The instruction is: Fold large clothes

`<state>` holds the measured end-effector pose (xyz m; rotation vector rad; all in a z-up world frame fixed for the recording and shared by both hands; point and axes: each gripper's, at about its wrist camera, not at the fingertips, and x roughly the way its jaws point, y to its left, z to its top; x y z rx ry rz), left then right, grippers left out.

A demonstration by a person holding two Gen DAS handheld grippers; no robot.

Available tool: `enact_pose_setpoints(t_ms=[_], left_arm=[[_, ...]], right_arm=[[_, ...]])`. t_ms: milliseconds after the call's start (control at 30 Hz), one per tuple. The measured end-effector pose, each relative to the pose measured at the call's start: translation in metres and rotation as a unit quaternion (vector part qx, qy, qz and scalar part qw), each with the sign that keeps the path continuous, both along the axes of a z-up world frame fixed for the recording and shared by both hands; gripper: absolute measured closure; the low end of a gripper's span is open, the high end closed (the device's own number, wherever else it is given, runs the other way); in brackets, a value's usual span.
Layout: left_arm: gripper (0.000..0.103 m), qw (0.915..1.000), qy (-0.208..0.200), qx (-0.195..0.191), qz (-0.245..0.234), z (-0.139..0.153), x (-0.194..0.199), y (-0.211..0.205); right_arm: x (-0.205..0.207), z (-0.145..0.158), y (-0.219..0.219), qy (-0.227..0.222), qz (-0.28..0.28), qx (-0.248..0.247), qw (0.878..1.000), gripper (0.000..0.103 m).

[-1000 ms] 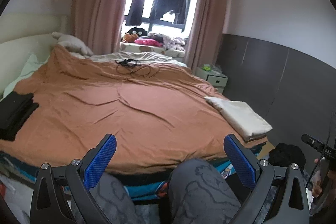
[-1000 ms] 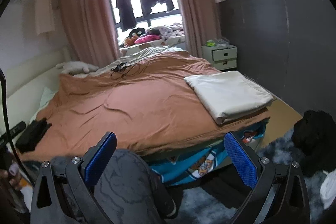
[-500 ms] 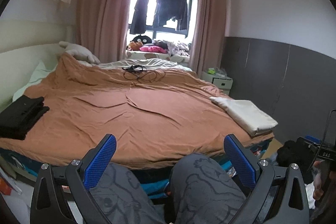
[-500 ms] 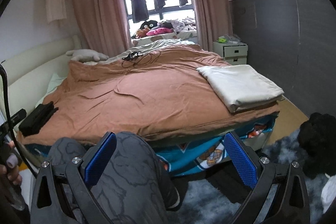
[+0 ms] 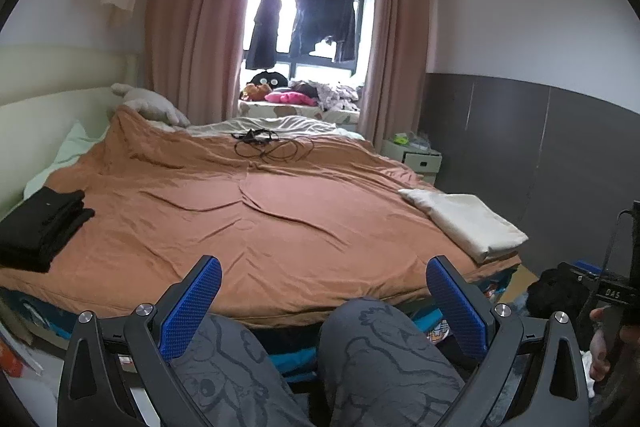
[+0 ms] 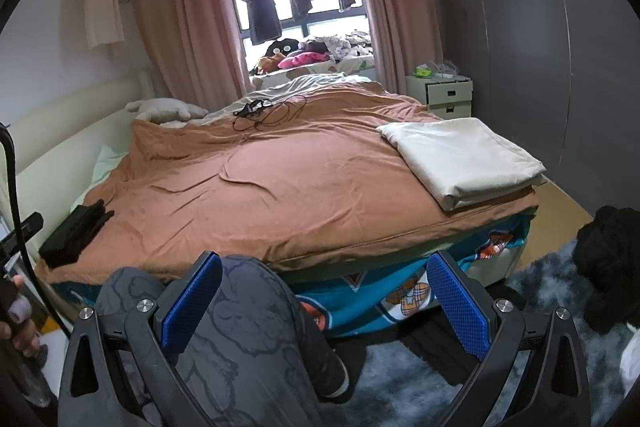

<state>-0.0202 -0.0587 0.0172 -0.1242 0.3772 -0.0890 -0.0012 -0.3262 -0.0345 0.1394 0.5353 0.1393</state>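
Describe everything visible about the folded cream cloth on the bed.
The folded cream cloth is a flat, roughly rectangular stack of soft, matte fabric, several layers showing along its near edge. It lies at the right near corner of the bed, resting on the rust-orange duvet, neatly squared with mild creases. Nothing sits on it; neither gripper touches it.

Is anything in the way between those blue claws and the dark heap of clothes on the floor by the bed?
Nothing visible blocks the right gripper from the black clothes heap on the rug. For the left gripper, the person's knees sit directly ahead.
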Motion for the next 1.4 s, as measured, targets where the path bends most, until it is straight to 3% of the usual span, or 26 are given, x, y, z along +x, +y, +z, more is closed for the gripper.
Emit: enact_pose_setpoints(t_ms=[1400], left_arm=[[0.000,0.9997,-0.004,0.011,0.024,-0.004,0.011,0.009]], right_arm=[[0.016,-0.003,0.007,0.008,-0.001,0.000,1.000,0.000]])
